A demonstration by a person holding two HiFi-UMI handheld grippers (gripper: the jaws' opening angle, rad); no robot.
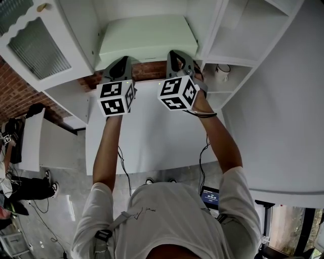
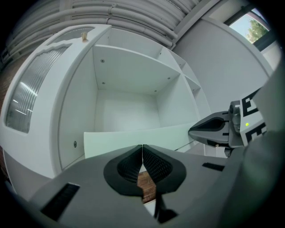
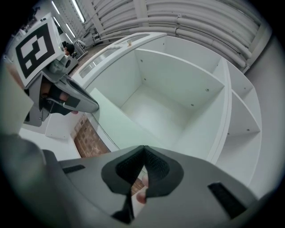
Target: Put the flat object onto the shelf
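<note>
A white desk (image 1: 147, 146) stands against a brick wall (image 1: 15, 91), and above it hangs a white cabinet (image 1: 152, 7) with a strip of brick showing between the two. The cabinet's door (image 1: 35, 40), which has a ribbed glass pane and a small knob (image 1: 43, 7), is swung wide open to the left. Narrower side shelves (image 1: 238, 60) run down the cabinet's right. Inside, the main compartment is bare white, with an upper shelf crossing it.

The person stands at the desk with both arms stretched up and forward. The board (image 1: 147, 38), pale green and flat, lies level at the mouth of the compartment, its far part reaching in over the bottom shelf. Whether it rests there or hangs just above, I cannot tell.

The left tongs (image 1: 119, 66) are closed on the board's near edge towards its left end, the pads pinched tight on the thin sheet. The right tongs (image 1: 178, 58) are clamped the same way on the near edge towards the right end. Both point level into the cabinet, side by side and a little apart.

Below, the floor (image 1: 66, 202) is grey, with dark cables (image 1: 121, 167) trailing down from the desk's front edge.
</note>
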